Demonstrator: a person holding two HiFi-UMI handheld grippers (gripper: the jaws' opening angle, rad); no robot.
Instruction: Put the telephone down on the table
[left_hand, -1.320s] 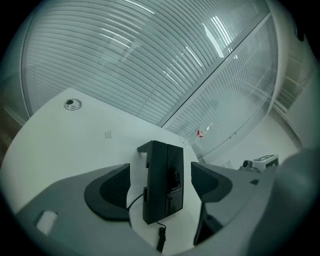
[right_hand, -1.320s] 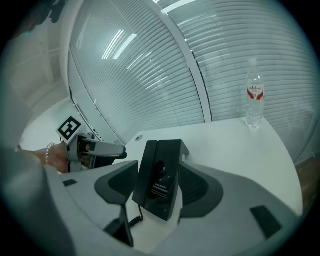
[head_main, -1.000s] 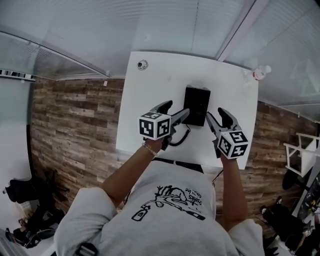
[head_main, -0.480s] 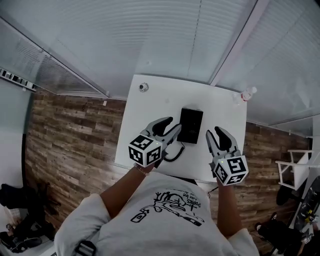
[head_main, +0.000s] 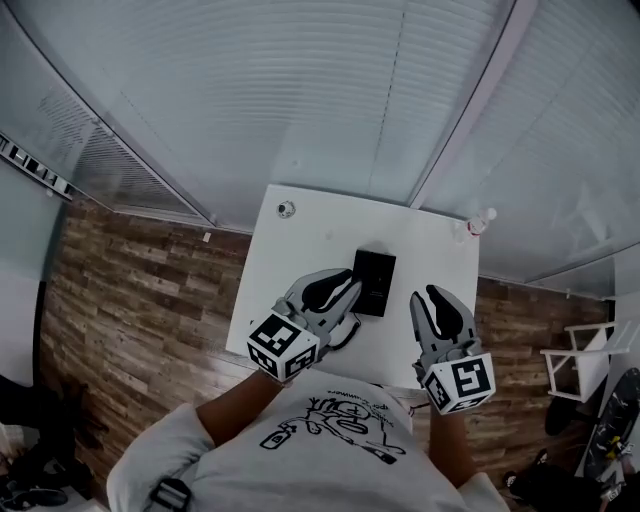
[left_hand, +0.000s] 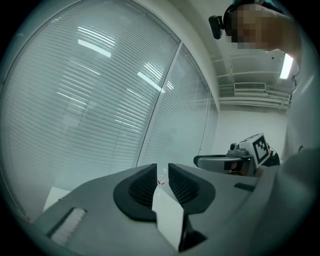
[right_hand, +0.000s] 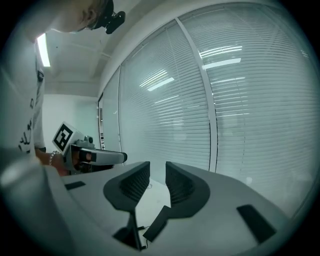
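Now the telephone (head_main: 374, 282) lies on the table (head_main: 320, 225); left tool (head_main: 343, 287) and right tool (head_main: 424, 297) are closing, empty.

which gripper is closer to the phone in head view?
The left gripper, tips beside the telephone's edge; the right gripper shows bare table between. Both jaws closing, empty.

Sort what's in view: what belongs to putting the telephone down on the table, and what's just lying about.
Job in hand:
telephone, already lying on the table
left gripper and right gripper, both off the telephone, jaws closing on nothing

Lying about:
bottle at the table's far right corner
small round thing at its far left corner
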